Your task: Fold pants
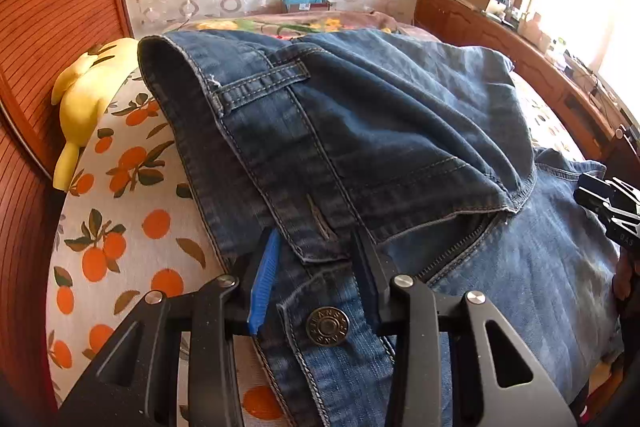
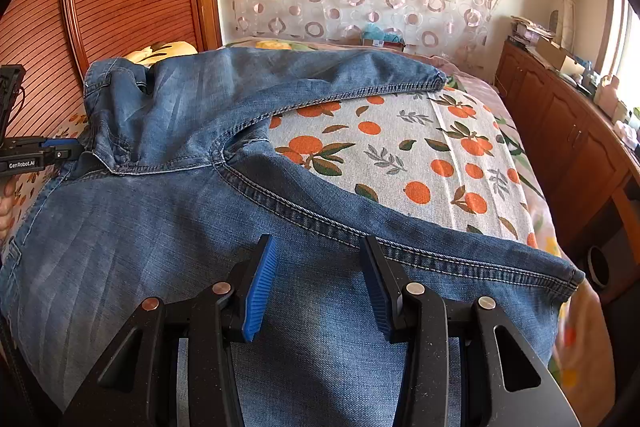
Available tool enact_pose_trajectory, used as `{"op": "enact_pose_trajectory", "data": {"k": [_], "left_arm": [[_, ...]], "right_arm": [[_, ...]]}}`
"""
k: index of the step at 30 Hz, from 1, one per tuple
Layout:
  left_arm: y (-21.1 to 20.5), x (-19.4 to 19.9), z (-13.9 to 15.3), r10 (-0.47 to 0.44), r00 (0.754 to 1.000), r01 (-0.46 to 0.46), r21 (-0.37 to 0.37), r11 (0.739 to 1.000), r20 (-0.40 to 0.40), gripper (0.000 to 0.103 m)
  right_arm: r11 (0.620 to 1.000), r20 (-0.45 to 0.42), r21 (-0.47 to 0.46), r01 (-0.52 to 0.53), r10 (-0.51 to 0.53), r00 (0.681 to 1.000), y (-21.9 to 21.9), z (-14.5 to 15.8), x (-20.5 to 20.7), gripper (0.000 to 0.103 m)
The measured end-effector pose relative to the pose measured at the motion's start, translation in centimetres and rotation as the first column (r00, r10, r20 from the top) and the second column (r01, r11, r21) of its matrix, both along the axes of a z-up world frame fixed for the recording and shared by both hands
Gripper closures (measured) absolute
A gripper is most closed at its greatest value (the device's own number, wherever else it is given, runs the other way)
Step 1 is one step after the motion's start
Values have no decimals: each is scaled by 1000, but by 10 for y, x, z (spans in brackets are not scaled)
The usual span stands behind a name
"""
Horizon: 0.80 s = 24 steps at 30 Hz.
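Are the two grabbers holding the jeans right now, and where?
The left gripper has the jeans' waistband, near the metal button, between its fingers; whether it pinches cannot be told. The right gripper holds nothing; it hangs open over one leg.

the left hand-held gripper was matte black, built of angled link arms with triangular cut-outs and round silver pivot pins. its fingers carried ribbed blue pads on their inner faces. the right hand-held gripper had the same black linkage, silver pins and blue ribbed pads. seen from the right wrist, the left one's side bore white "genrobot.ai" lettering.
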<state>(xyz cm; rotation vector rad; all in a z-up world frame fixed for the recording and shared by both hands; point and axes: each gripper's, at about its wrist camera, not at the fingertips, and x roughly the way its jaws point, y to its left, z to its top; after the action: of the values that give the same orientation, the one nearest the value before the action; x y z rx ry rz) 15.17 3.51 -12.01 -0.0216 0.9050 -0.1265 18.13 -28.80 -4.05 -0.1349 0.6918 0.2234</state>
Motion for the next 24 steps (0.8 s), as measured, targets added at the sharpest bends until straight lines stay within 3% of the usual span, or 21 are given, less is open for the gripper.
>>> {"op": "enact_pose_trajectory", "data": {"k": [6, 14, 24], "left_arm": [[-6, -2, 2, 6, 999, -8, 47, 999, 36, 94], [-12, -14, 17, -37, 994, 31, 57, 998, 102, 98], [-9, -32, 63, -38, 979, 32, 35, 999, 201, 99]], "right_arm": [[1000, -1, 0, 1, -1, 1000, 0, 0, 0, 58], [1000, -4, -1, 2, -2, 1000, 1, 0, 0, 58], [1000, -4, 0, 2, -2, 1000, 0, 0, -1, 58]]}}
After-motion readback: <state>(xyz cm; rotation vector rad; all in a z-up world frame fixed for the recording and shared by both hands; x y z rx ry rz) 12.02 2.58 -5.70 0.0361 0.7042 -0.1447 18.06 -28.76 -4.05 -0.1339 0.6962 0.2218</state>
